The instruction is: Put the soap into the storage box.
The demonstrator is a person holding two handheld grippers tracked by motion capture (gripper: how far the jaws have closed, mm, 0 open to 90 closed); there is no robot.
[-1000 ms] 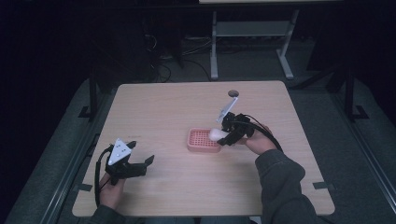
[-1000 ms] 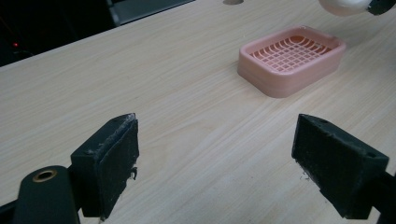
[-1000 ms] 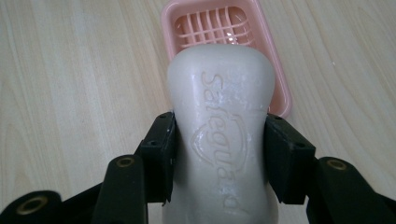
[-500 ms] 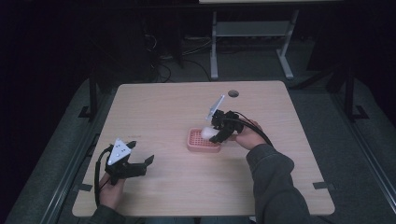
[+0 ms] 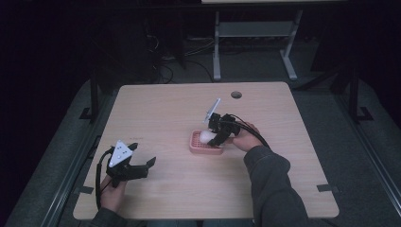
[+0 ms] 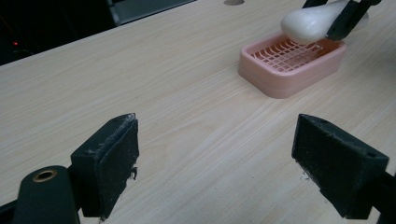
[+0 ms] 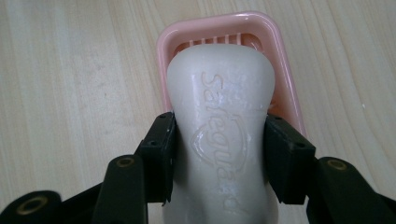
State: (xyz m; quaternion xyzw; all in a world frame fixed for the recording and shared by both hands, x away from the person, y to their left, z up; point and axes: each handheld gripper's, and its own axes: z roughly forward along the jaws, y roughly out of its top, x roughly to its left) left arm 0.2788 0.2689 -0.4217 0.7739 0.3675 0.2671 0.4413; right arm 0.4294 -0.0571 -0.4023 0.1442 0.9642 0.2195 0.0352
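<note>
A white bar of soap (image 7: pixel 219 121) with a raised logo sits between the jaws of my right gripper (image 7: pixel 219 154), which is shut on its sides. The soap (image 5: pixel 206 136) hangs just above a pink soap dish (image 5: pixel 204 147) in the middle of the table; its grid floor (image 6: pixel 285 53) shows under the soap (image 6: pixel 308 23). My right gripper (image 5: pixel 215 136) reaches in from the right, held by a hand in a grey sleeve. At the near left my left gripper (image 5: pixel 142 163) rests low over the table, open, its pads (image 6: pixel 112 154) wide apart with bare wood between them.
The wooden table (image 5: pixel 165 113) has a round cable hole (image 5: pixel 236 94) near its far edge. Behind the table a metal desk frame (image 5: pixel 250 42) stands on the dark floor. Rails (image 5: pixel 94 94) run along both sides of the table.
My right gripper has carried the soap leftward and slightly down, from the dish's right edge to over the dish. The left gripper has stayed where it was.
</note>
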